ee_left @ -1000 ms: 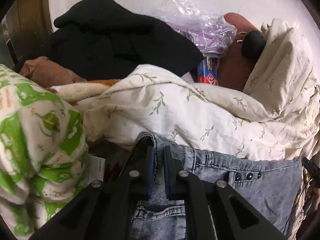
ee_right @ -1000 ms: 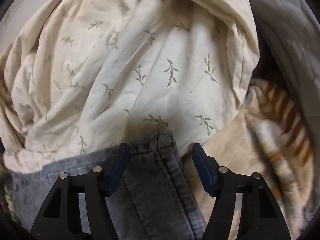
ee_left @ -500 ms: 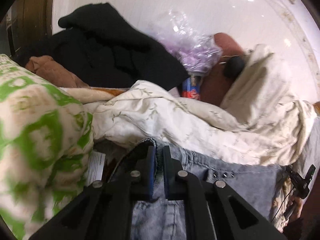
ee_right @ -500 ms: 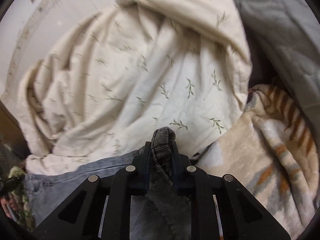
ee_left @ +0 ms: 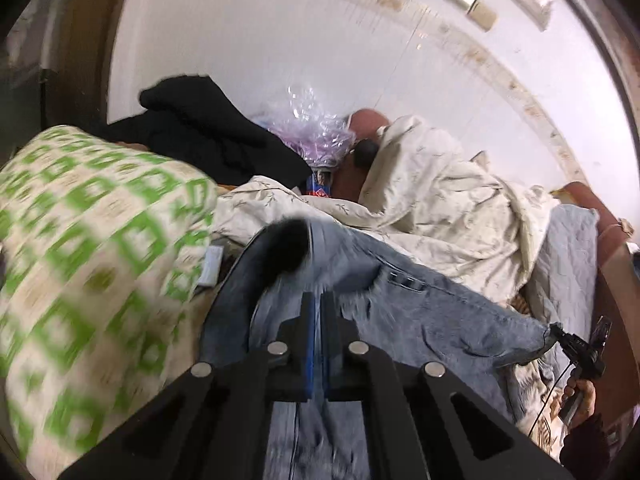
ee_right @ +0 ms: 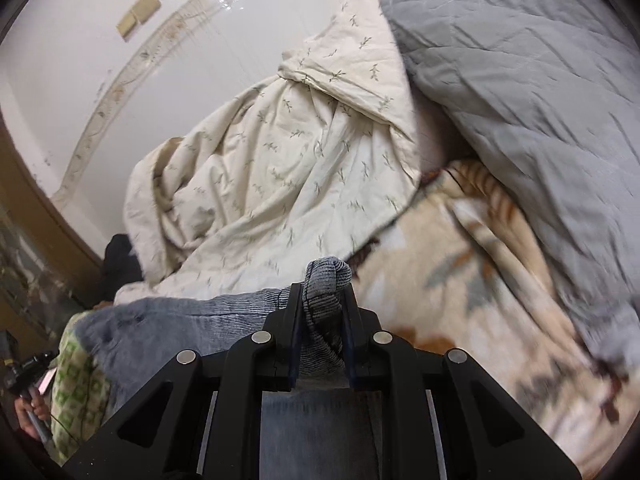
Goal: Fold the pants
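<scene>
Light blue denim pants (ee_left: 440,312) hang stretched between my two grippers above the bed. In the left wrist view my left gripper (ee_left: 316,300) is closing its jaws tight on the waistband edge, with thin denim pinched between the pads. A dark blurred fold of the pants (ee_left: 288,248) stands just beyond the tips. In the right wrist view my right gripper (ee_right: 320,292) is shut on a bunched ribbed fold of the pants (ee_right: 326,276), which sticks out past the fingertips. The rest of the pants (ee_right: 180,320) runs off to the left.
A cream leaf-print duvet (ee_left: 440,200) (ee_right: 272,184) lies crumpled behind the pants. A green-checked quilt (ee_left: 100,240) is on the left, with a black garment (ee_left: 208,136) and a plastic bag (ee_left: 308,128) behind it. A grey quilt (ee_right: 520,100) and a beige patterned blanket (ee_right: 460,280) lie on the right.
The right gripper, open around the waistband a second ago, has shut on it. Both grippers have risen and pulled back, lifting the pants off the bedding; more wall shows.
</scene>
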`<state>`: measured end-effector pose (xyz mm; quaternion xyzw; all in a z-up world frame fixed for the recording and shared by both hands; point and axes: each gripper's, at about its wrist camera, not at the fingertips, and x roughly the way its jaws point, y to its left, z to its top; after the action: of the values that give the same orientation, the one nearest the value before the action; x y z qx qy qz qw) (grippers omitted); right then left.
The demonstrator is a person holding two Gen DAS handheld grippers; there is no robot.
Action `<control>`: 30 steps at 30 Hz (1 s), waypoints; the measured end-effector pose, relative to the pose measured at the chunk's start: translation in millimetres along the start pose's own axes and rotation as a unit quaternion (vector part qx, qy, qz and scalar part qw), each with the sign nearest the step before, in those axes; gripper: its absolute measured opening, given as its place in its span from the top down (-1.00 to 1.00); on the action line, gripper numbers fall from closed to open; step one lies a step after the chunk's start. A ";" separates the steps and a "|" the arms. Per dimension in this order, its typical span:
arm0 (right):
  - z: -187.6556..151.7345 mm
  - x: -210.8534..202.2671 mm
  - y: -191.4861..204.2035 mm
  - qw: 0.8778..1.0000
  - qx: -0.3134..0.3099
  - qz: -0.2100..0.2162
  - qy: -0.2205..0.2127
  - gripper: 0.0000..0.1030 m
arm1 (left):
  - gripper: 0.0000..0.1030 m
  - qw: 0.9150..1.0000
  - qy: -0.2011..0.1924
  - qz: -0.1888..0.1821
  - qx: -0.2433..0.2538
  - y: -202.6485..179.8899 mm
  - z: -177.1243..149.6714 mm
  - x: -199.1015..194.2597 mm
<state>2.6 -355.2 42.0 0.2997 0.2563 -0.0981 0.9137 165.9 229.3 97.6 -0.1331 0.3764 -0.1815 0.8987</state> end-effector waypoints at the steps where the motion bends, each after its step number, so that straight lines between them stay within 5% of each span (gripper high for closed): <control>1: -12.7 -9.8 -3.2 1.000 0.000 0.003 0.005 0.70 | 0.94 1.000 -0.002 0.005 -0.001 3.6 -10.5 -9.2; 8: -94.0 -27.2 -6.8 0.997 -0.047 -0.002 0.065 0.69 | 0.94 0.998 0.046 0.027 -0.019 31.9 -82.4 -30.9; 15: -130.5 -28.3 -9.3 0.998 -0.028 0.006 0.057 0.69 | 0.83 0.997 0.051 0.059 -0.019 9.7 -32.8 4.7; 19: -135.9 -17.5 -14.3 0.997 -0.024 0.003 0.067 0.69 | -0.10 0.993 0.053 0.099 -0.022 -7.0 11.0 65.9; 30: -131.0 10.9 -19.7 0.997 -0.013 0.012 0.080 0.69 | -0.07 0.979 0.138 0.136 -0.071 -0.7 43.2 242.7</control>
<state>-48.4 -293.0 -63.8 0.2974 0.3263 -0.0597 0.8953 355.0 129.6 -25.2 -0.1178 0.5229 -0.0475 0.8429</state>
